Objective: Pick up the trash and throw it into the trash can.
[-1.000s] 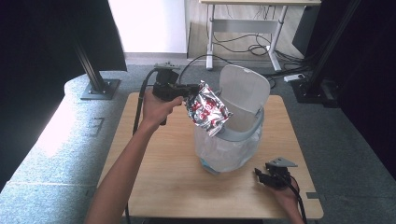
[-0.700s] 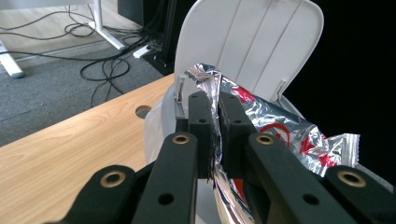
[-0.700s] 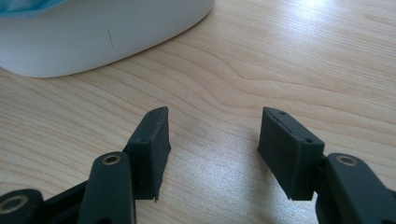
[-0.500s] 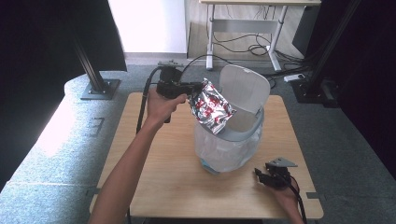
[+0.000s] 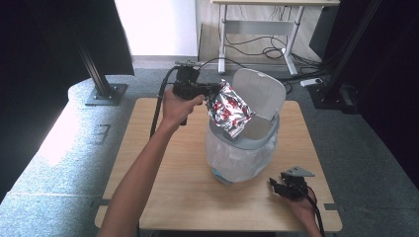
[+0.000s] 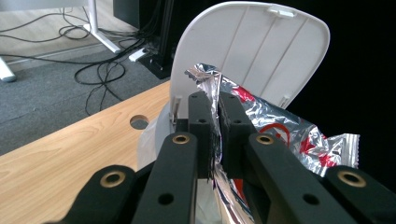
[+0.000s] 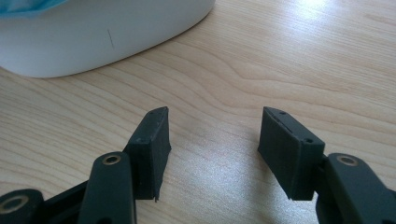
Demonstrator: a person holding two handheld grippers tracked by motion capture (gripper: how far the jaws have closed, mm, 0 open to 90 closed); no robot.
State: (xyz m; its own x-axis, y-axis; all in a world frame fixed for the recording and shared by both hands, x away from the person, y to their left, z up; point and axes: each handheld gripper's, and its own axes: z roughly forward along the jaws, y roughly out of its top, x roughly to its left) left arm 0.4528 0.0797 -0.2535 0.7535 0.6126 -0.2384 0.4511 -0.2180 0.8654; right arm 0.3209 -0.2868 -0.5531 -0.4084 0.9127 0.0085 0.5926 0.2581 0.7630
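Observation:
A crinkled silver foil wrapper (image 5: 229, 109) with red print hangs over the mouth of a small white bin (image 5: 242, 158) lined with a clear bag. The bin's white lid (image 5: 259, 94) stands raised behind it. My left gripper (image 5: 213, 92) is shut on the wrapper's top edge, pinching the foil (image 6: 280, 135) between its pads in the left gripper view (image 6: 217, 116). My right gripper (image 5: 275, 185) rests low on the table at the bin's front right, open with nothing between its fingers (image 7: 212, 135). The bin's white base (image 7: 102, 32) lies just ahead of it.
The wooden table (image 5: 163, 182) has a round cable hole (image 6: 139, 122) beside the bin. Grey padded floor surrounds it, with a black stand base (image 5: 104, 94) at the back left and a desk with cables (image 5: 257, 47) behind.
My left gripper has carried the wrapper a little to the right, further over the bin's mouth. The right gripper has stayed put.

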